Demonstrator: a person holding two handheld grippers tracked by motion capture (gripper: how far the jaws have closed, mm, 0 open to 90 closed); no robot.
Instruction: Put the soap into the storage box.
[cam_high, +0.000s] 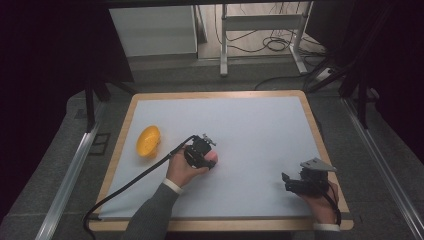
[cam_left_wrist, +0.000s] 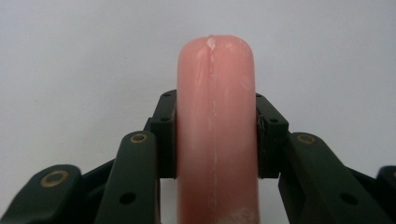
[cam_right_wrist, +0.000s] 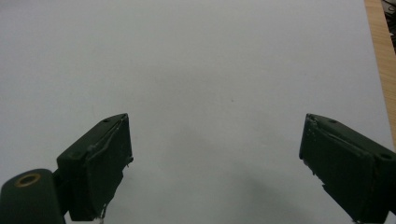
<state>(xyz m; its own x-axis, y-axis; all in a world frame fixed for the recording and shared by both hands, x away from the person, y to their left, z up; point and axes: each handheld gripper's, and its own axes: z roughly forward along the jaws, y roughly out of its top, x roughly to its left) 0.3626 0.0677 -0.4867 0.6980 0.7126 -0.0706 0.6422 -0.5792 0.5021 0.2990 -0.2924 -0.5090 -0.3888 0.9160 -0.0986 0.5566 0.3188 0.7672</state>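
Note:
A smooth pink rounded object (cam_left_wrist: 215, 84), shaped like a sausage with a seam down its middle, stands between the black jaws of my left gripper (cam_left_wrist: 216, 135). Both pads press on its sides, so the gripper is shut on it. In the high view the left gripper (cam_high: 207, 161) sits left of the table's middle, with the pink object (cam_high: 214, 158) peeking out at its tip just above the white mat. Near the front right, my right gripper (cam_high: 286, 183) rests low over the mat. Its jaws (cam_right_wrist: 215, 140) stand wide open with nothing between them.
A yellow bowl (cam_high: 148, 140) lies on the white mat (cam_high: 250, 130) at the left, a short way from the left gripper. The mat covers a wooden-edged table (cam_high: 320, 140). The left gripper's cable (cam_high: 130, 182) trails off the front left edge.

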